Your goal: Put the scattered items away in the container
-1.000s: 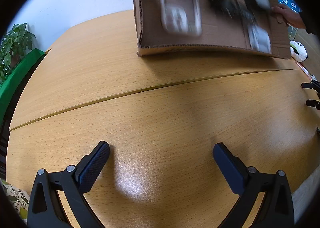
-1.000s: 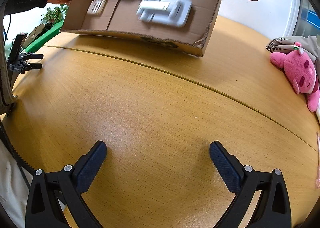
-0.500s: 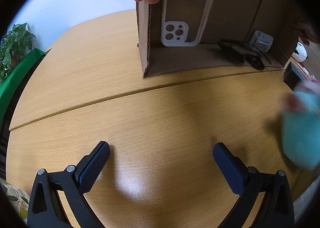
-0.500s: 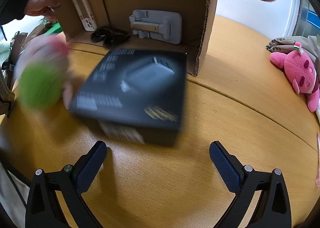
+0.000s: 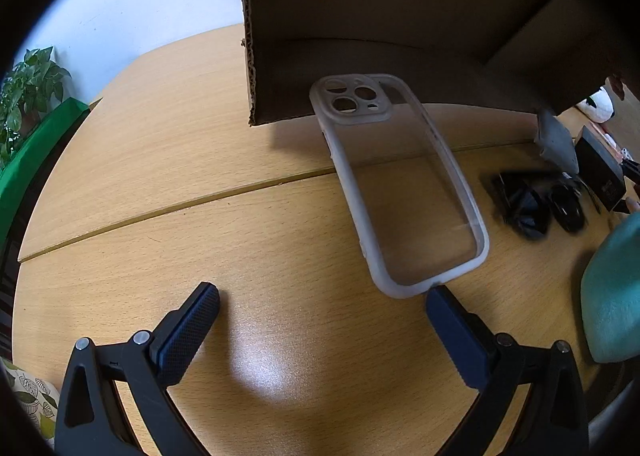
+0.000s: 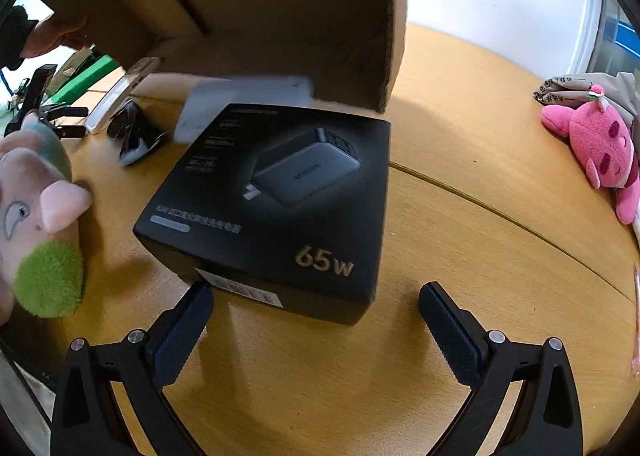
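Observation:
A person's hands tip a brown cardboard box (image 5: 400, 8) (image 6: 260, 4) above the wooden table, and items spill out of it. A clear phone case (image 5: 400, 188) lies just ahead of my left gripper (image 5: 322, 300), which is open and empty. Black sunglasses (image 5: 536, 204) (image 6: 134, 132) lie to its right. A black 65 W charger box (image 6: 276, 200) sits right in front of my open right gripper (image 6: 316, 296). A grey-white phone stand (image 6: 244, 104) is blurred behind it. A plush toy (image 6: 36, 224) (image 5: 612, 296) lies at the left of the right wrist view.
A pink plush (image 6: 600, 152) and a grey cloth rest at the table's right edge. A green plant (image 5: 28, 96) and green surface stand beyond the far left edge. A seam (image 5: 160, 208) crosses the tabletop. A black clamp (image 6: 52, 116) stands at the left.
The cardboard box has been tipped up and lifted. The phone case, sunglasses, charger box, phone stand and plush toy have dropped out onto the table. Both grippers stayed still.

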### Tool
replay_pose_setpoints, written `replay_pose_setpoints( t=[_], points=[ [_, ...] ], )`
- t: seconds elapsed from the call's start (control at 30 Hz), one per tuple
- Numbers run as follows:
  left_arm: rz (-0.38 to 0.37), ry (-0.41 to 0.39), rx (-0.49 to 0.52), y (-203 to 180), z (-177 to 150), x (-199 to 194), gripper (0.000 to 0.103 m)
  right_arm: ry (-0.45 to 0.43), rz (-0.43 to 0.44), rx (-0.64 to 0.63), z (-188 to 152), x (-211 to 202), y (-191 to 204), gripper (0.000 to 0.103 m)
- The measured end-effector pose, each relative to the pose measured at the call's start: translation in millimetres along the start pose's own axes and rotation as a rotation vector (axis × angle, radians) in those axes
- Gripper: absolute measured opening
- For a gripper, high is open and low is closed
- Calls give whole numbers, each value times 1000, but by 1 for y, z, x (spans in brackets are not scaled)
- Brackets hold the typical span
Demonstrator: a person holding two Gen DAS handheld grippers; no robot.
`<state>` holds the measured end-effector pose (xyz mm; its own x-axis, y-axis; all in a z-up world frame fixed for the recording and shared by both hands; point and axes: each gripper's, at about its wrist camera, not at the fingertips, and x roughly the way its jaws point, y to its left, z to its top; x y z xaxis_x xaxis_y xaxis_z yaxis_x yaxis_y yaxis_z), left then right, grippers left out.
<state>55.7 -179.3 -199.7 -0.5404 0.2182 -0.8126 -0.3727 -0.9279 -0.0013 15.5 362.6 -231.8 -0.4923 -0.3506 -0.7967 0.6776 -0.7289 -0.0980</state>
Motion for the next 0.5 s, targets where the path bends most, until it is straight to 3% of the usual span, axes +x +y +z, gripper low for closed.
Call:
replay_pose_setpoints(
  t=[0.5],
  points=[
    [-5, 2, 7, 16, 41, -32, 103, -1, 2, -3, -1, 0, 1, 103]
  ],
)
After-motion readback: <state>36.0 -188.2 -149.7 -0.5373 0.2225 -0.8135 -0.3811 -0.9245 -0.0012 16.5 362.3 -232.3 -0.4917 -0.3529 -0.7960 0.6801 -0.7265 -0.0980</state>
